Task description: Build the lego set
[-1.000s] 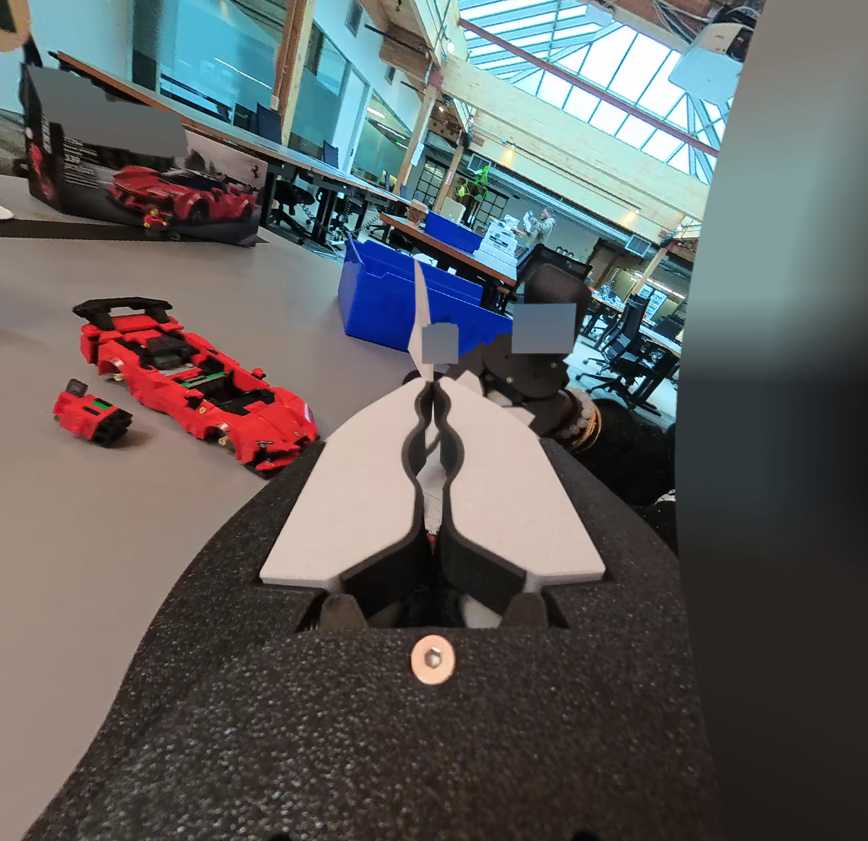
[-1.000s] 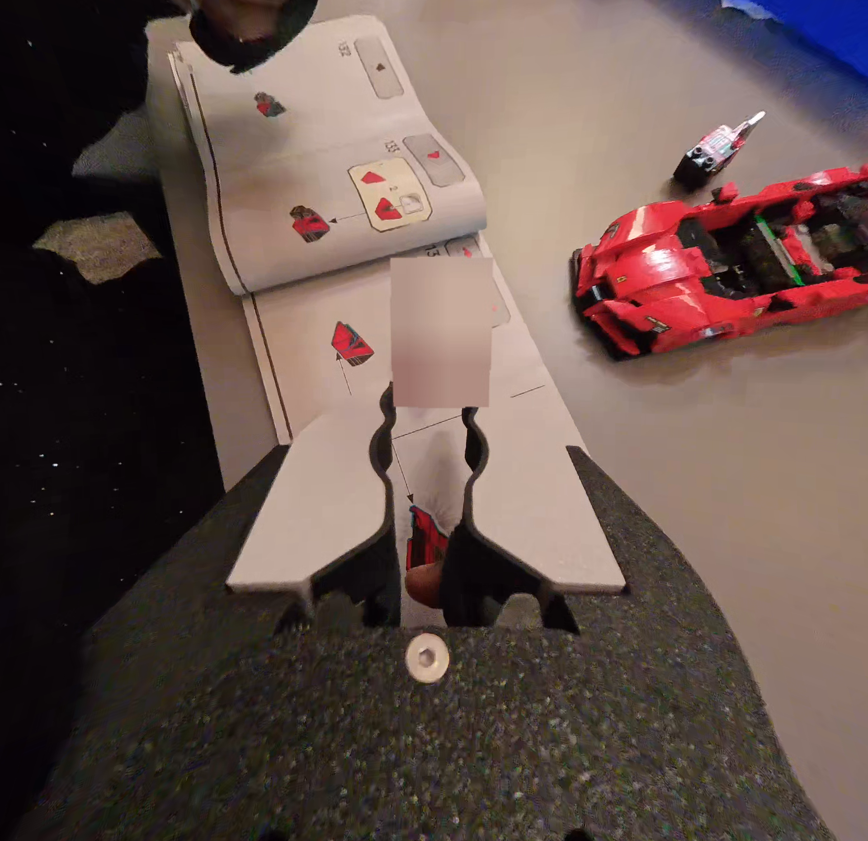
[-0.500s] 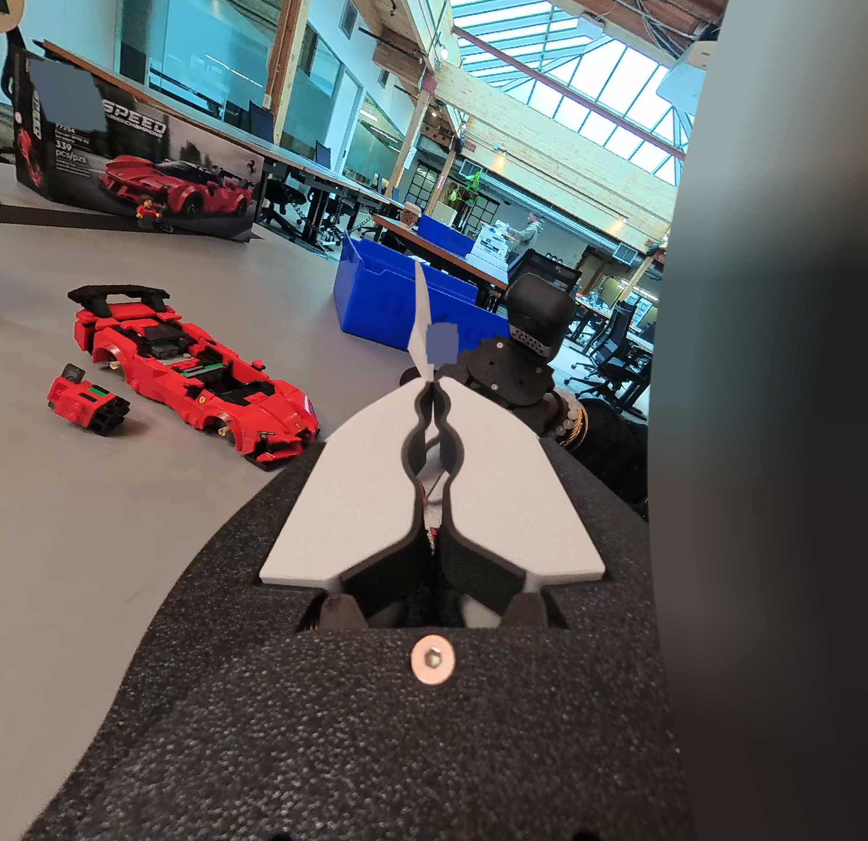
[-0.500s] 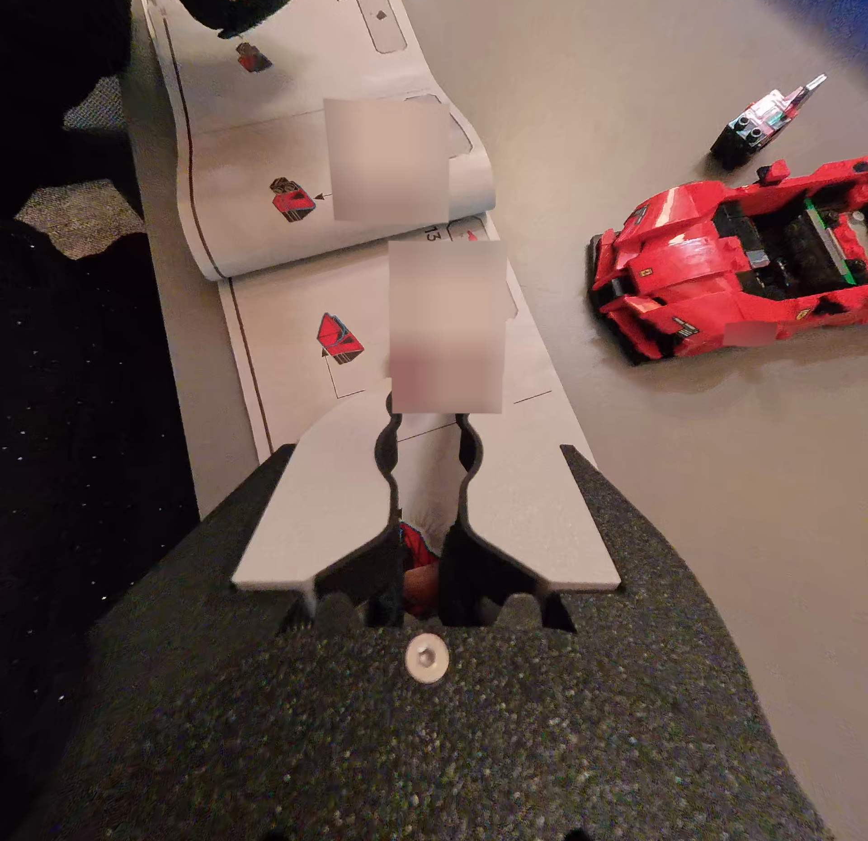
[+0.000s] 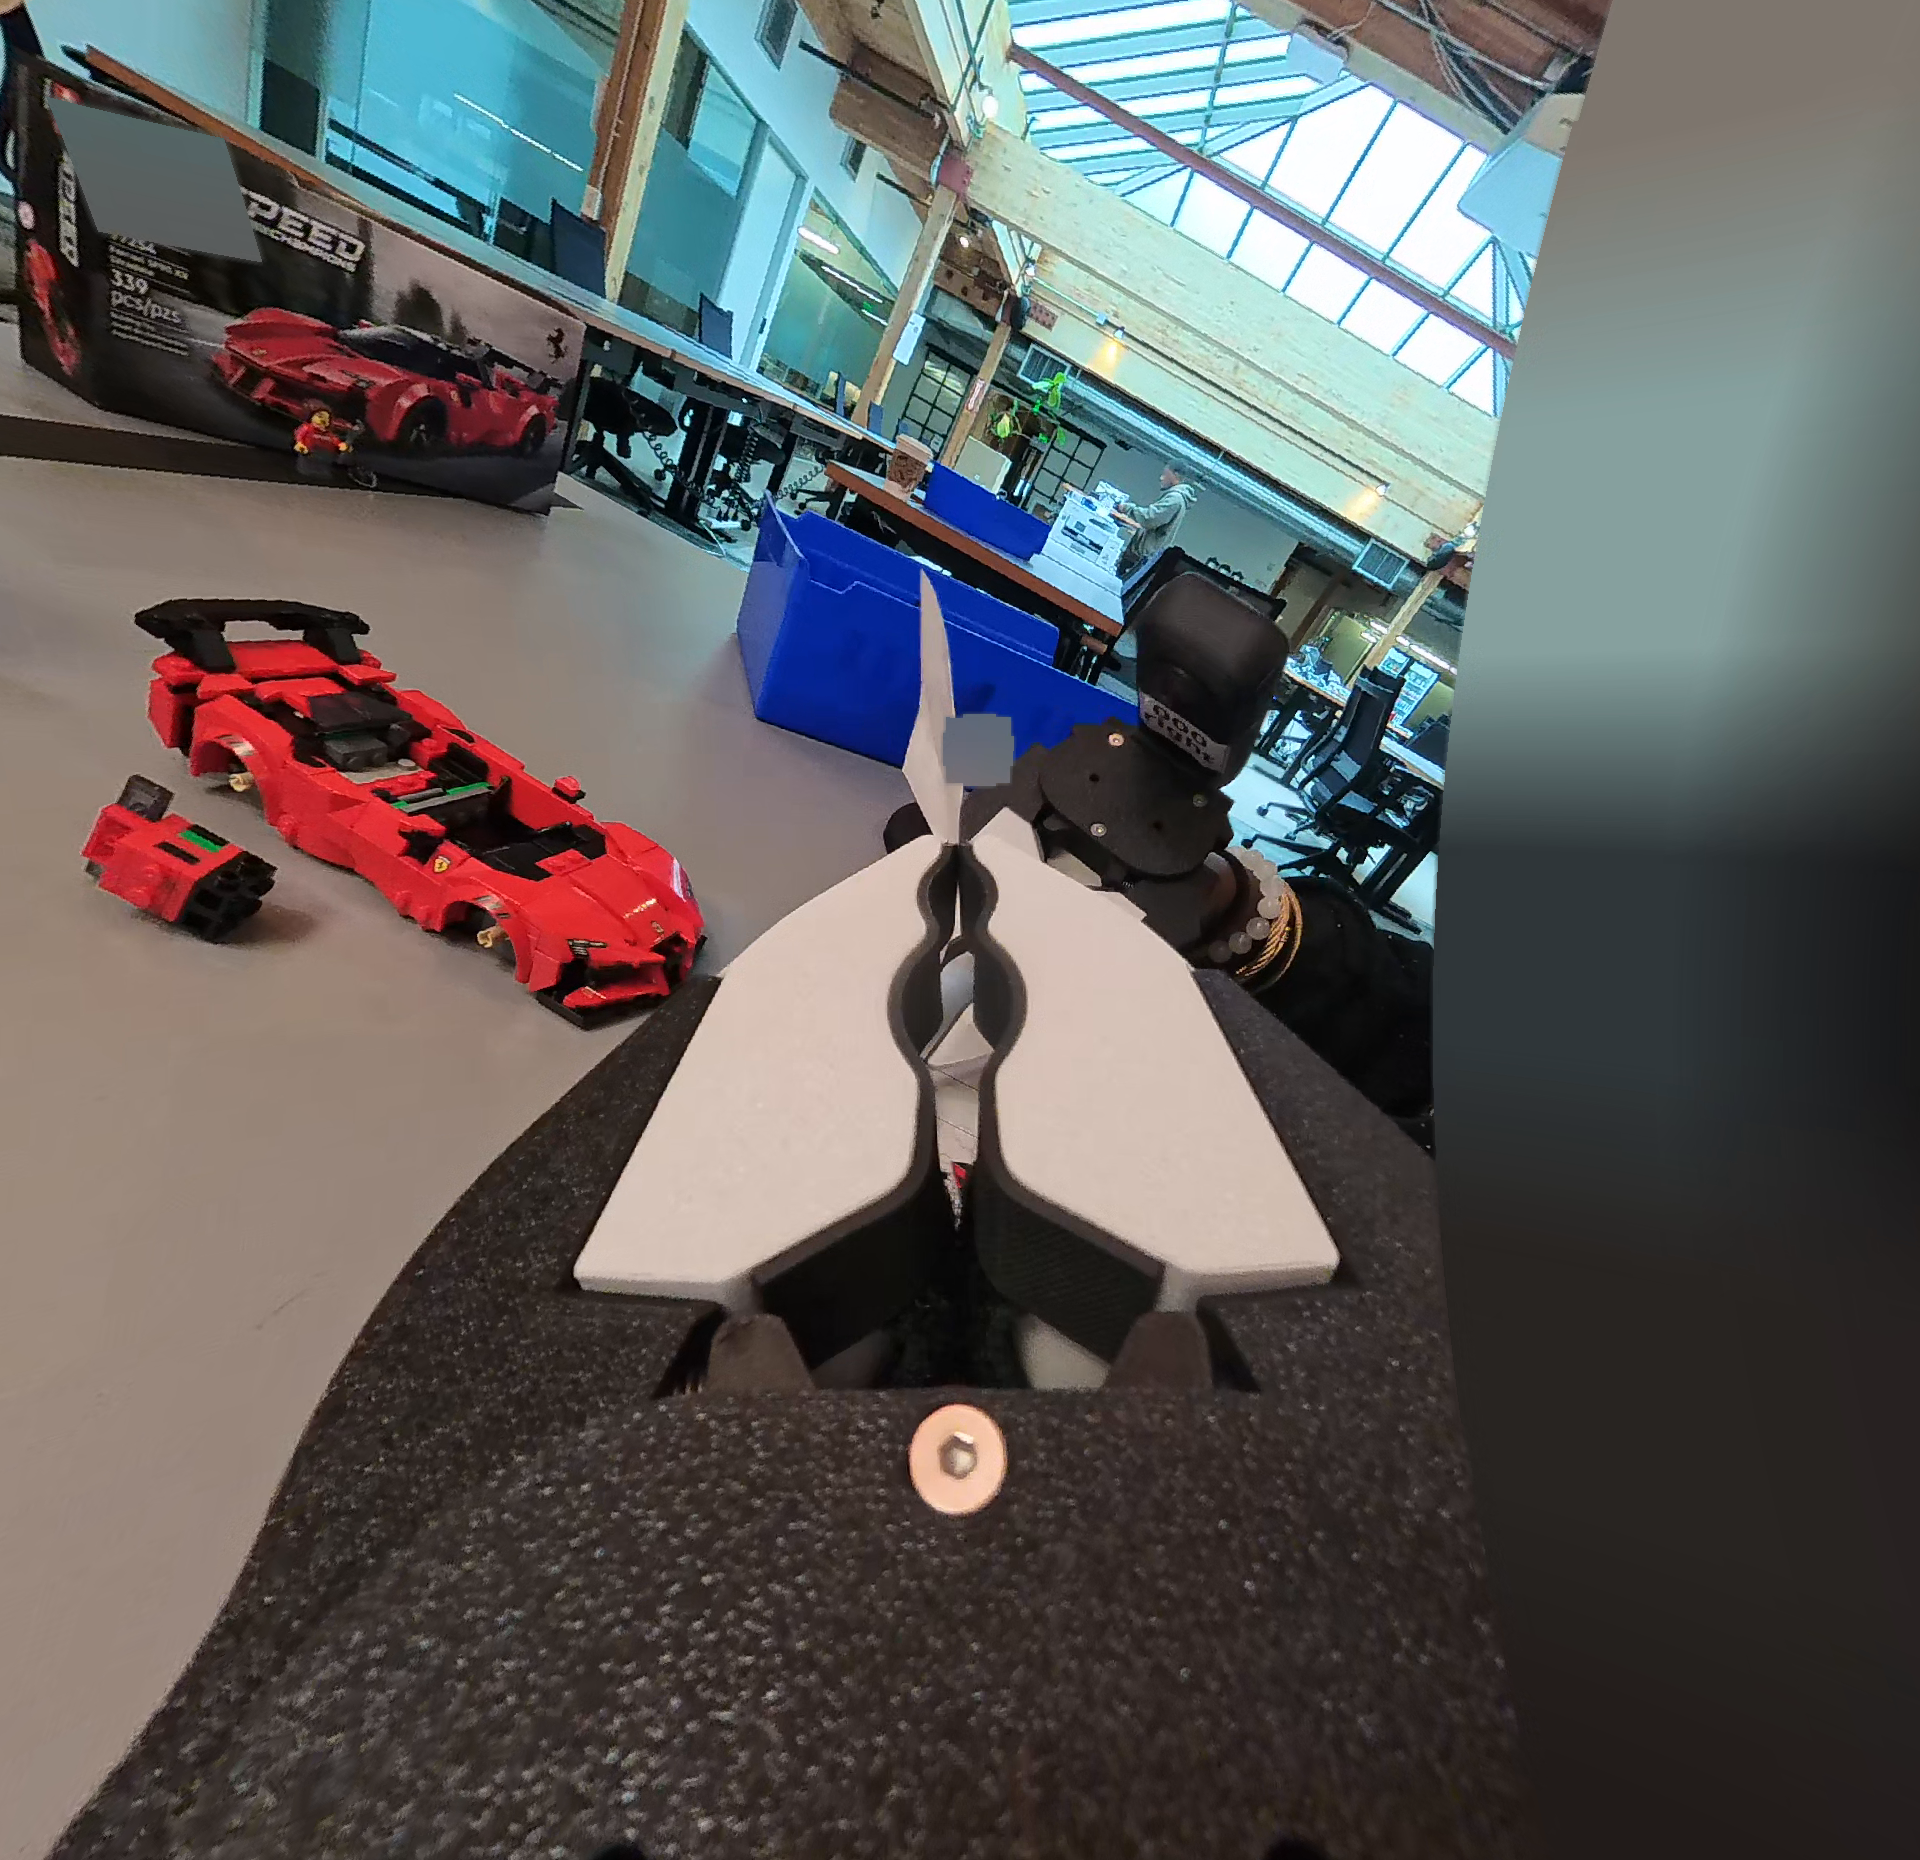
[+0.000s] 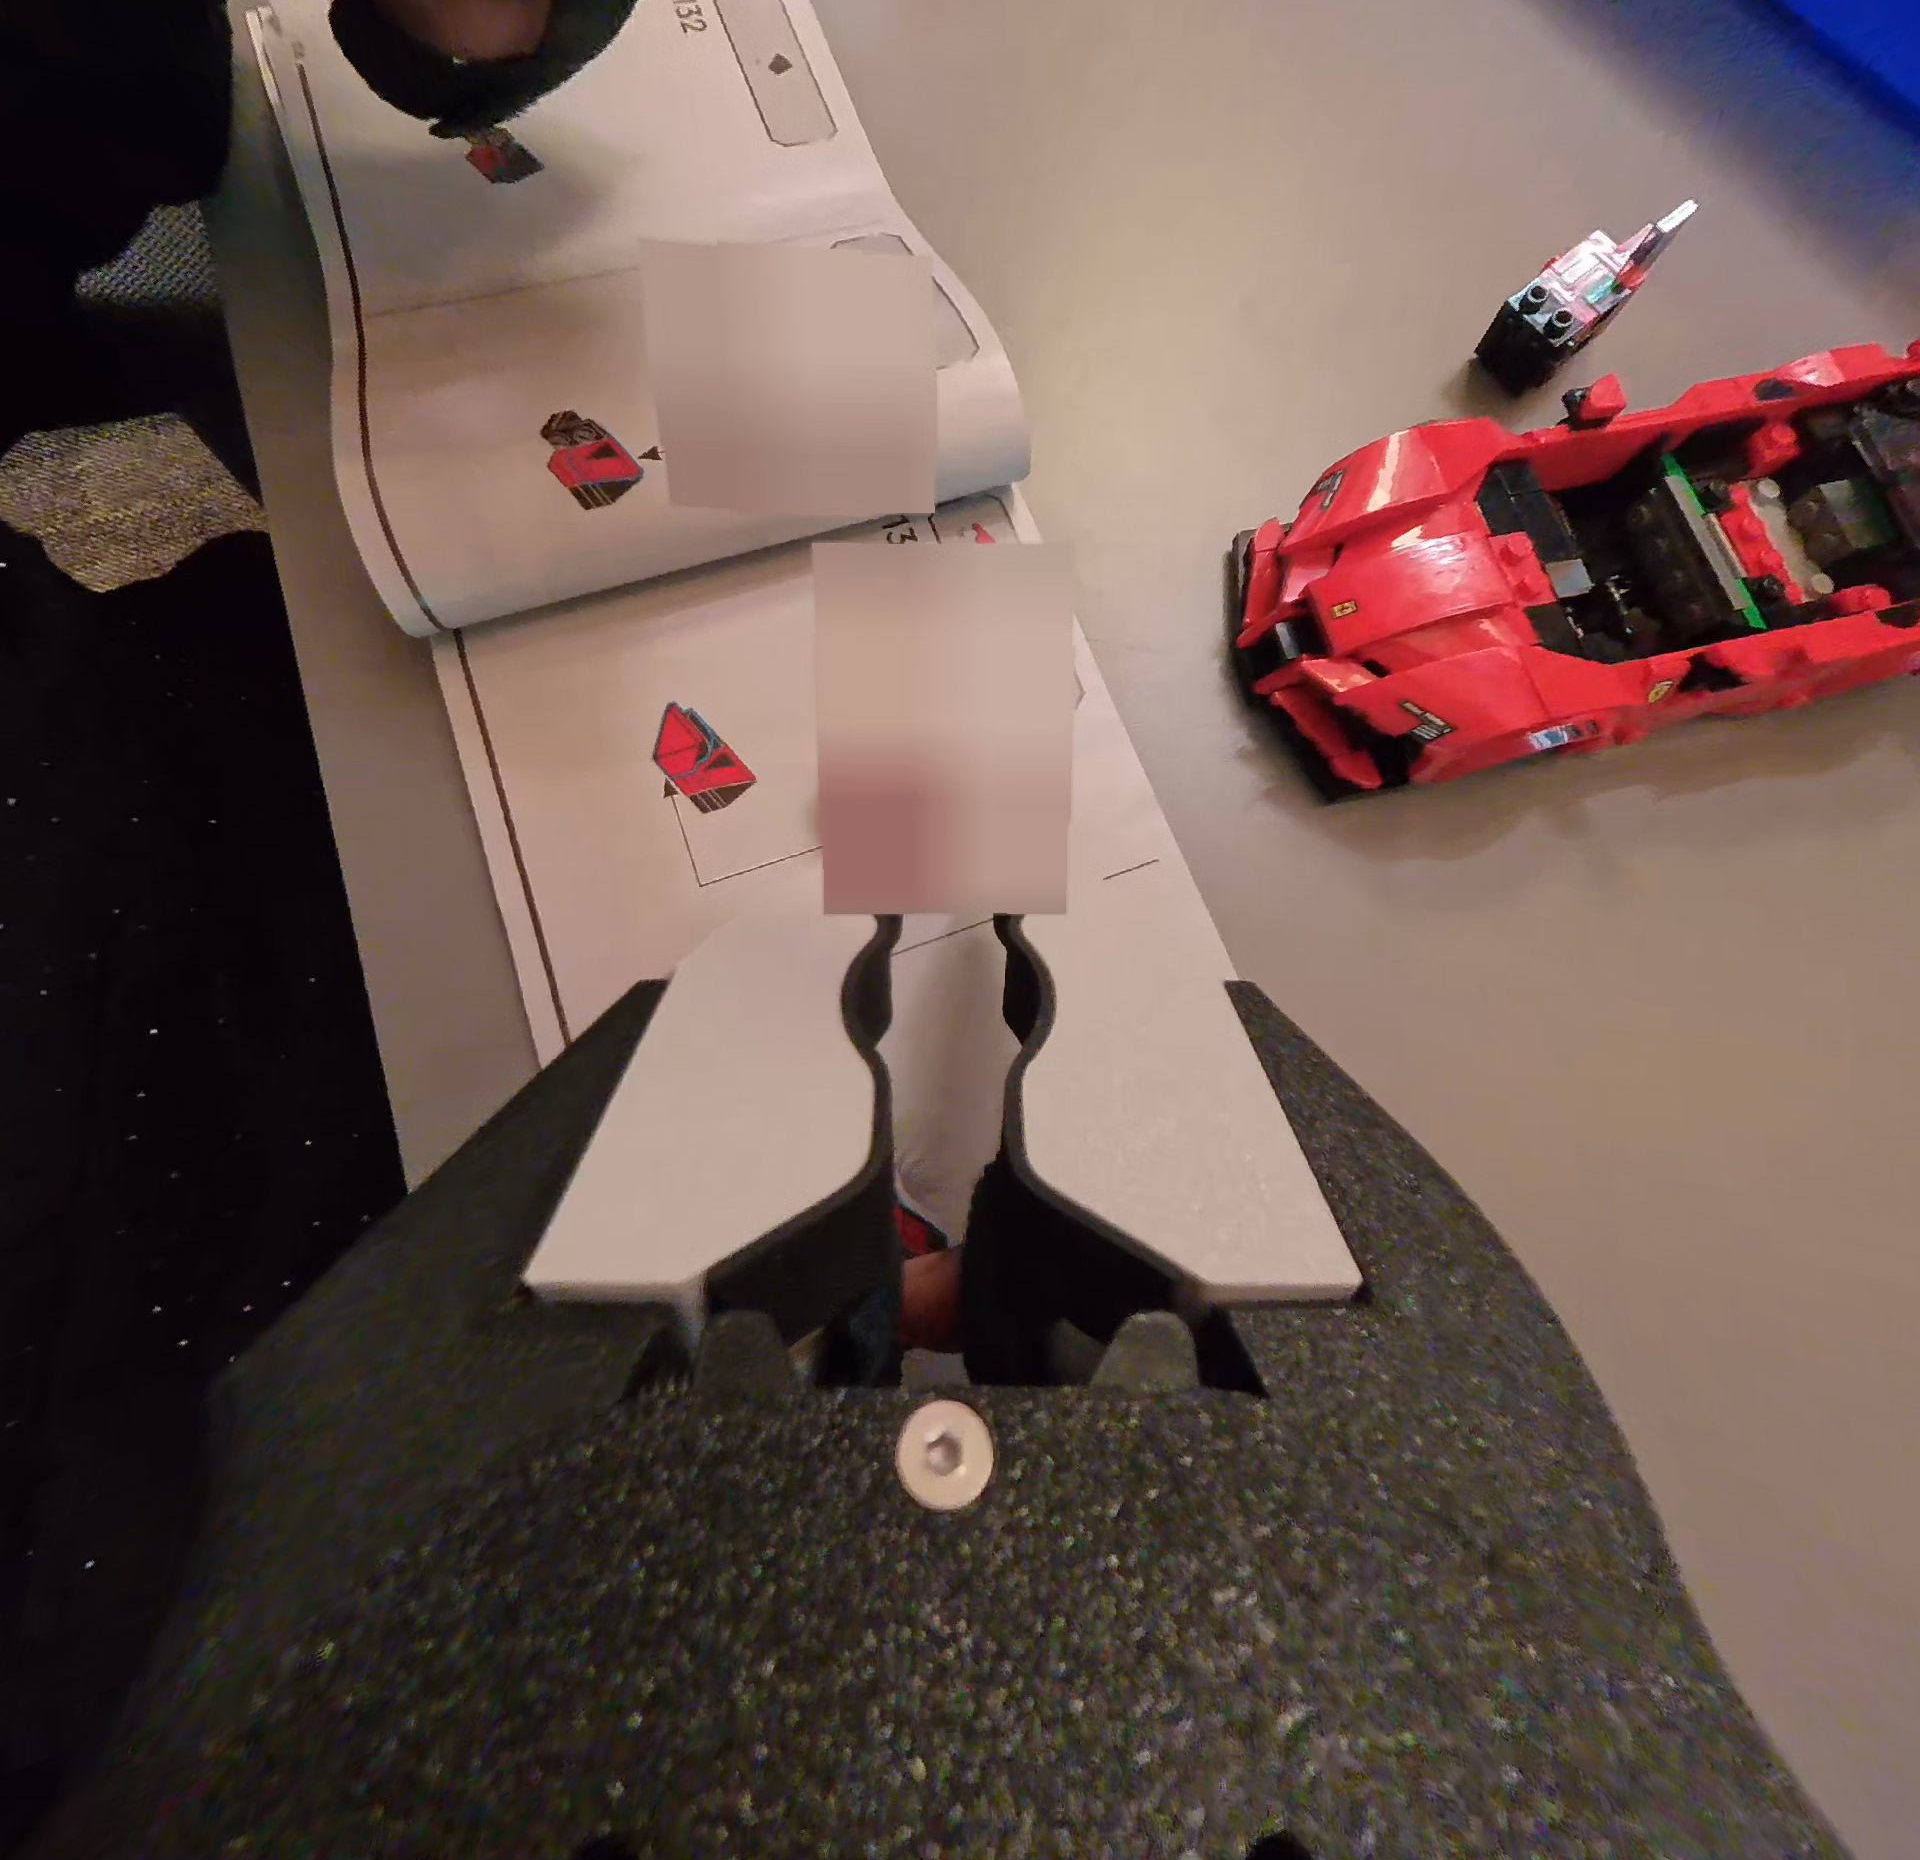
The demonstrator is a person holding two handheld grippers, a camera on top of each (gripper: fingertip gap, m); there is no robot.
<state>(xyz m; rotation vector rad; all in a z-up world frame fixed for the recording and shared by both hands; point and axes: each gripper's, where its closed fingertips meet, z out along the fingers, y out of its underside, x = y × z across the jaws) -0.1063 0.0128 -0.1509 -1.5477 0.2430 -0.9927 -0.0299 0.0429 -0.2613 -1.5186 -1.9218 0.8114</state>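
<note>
My left gripper (image 5: 954, 854) is shut on a page (image 5: 928, 667) of the white instruction booklet, and the sheet stands up edge-on between the jaws. My right gripper (image 6: 943, 927) is open by a narrow gap and empty, just above the open booklet (image 6: 582, 771) at the table's near edge. It also shows in the left wrist view (image 5: 1132, 802), held by a hand with bead bracelets. The partly built red car (image 5: 416, 802) (image 6: 1538, 647) lies on the grey table. A small red and black sub-assembly (image 5: 171, 860) (image 6: 1558, 304) lies beside it.
The set's box (image 5: 312, 335) stands at the far side of the table. A blue bin (image 5: 873, 657) (image 6: 1849, 34) sits beyond the car. A hand in a dark sleeve (image 6: 488, 23) is over the booklet's far end. The lifted page curls upward (image 6: 499, 376). The left gripper's tips are roughly 15 cm from the right gripper's.
The left gripper has shifted a little with the page still held, bringing the box more into view. The right gripper has stayed over the booklet, jaws unchanged.
</note>
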